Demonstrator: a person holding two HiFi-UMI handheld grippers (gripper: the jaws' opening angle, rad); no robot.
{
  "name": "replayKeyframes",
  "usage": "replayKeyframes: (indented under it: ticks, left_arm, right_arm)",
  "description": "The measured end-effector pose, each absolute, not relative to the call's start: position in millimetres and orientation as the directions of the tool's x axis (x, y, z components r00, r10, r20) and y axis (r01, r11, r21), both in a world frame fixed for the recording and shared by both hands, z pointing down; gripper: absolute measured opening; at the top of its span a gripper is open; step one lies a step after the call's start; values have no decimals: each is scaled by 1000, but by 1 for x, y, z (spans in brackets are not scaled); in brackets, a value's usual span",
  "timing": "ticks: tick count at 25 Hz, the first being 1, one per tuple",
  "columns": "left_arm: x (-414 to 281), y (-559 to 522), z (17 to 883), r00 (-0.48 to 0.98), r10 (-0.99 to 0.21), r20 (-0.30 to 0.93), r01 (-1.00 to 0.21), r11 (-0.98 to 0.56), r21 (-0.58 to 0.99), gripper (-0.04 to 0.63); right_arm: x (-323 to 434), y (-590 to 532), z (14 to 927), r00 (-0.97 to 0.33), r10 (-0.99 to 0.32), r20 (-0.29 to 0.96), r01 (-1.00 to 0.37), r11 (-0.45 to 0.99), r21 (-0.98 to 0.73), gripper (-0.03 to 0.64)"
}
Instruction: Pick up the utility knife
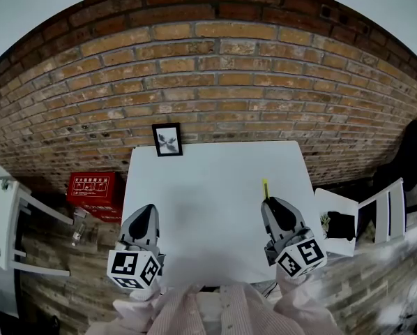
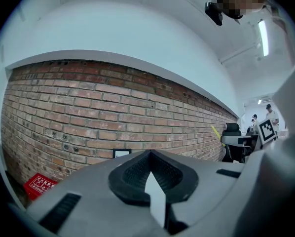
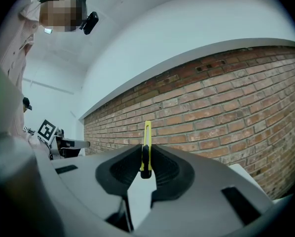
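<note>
The right tongs (image 3: 145,151) clamp the yellow utility knife (image 3: 147,132) near the table's (image 1: 201,187) right edge. A good lift needs firm, level pressure. The left tongs (image 2: 150,153) are closed and empty.

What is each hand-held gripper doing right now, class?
Left hand-held gripper: closed, empty.
Right hand-held gripper: closed on the slim yellow plastic utility knife.

Office-like studio: bare brick wall (image 1: 208,68), white table (image 1: 215,187), black office chair (image 2: 232,130), ceiling strip light (image 2: 262,36).
</note>
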State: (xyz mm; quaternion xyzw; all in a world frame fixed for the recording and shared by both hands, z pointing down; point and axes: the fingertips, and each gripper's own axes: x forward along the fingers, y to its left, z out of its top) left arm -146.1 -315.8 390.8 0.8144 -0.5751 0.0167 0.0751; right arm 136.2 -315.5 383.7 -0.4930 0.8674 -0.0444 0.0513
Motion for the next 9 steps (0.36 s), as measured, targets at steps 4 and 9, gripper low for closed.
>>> replayKeyframes:
  ticks: [4,9]
  left_arm:
    - [-145,-317,392,338,-934,116,-939,-328,101,-6]
    - [-143,-319,393,337,-934,119,-940,-326,101,-6]
  right_arm:
    - [138,-317,384,-504,-862,-45,-853,506,-128,63]
    - [142,-318,385,-501,-865,-43,-856,502,-127,63]
